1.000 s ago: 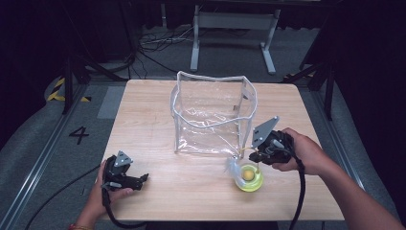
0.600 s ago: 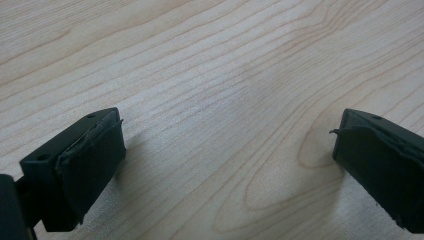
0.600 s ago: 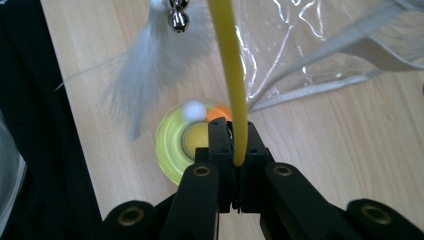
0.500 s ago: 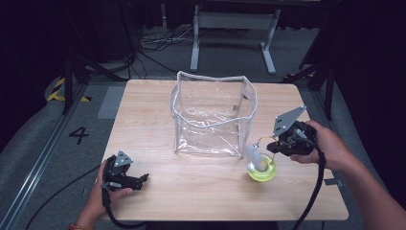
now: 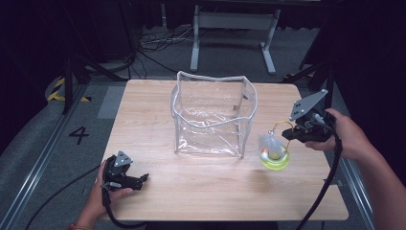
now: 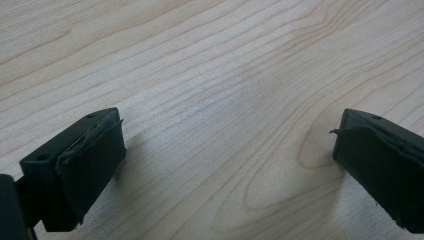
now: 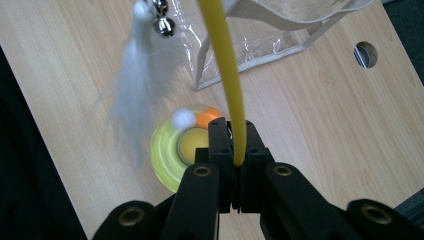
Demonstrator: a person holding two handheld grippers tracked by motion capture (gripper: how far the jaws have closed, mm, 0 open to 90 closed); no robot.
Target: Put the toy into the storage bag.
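The right claw (image 7: 234, 145) is gripping the yellow wand (image 7: 225, 65) of a cat toy (image 5: 275, 155), its jaws pinched tight on the thin rod. The toy's round yellow-green base (image 7: 167, 150), with an orange ball (image 7: 206, 119) and a white ball (image 7: 183, 118) in it, is hanging just above the desk (image 5: 215, 191), a white feather (image 7: 131, 100) and small bells (image 7: 162, 15) dangling from the wand's far end. The toy is sitting just beside the clear plastic bag (image 5: 210, 115), to its right, outside it. So the pick-up looks done; the lift over the rim and the drop into the bag seem to be left. The left claw (image 6: 225, 150) is resting wide open over bare desk, holding nothing.
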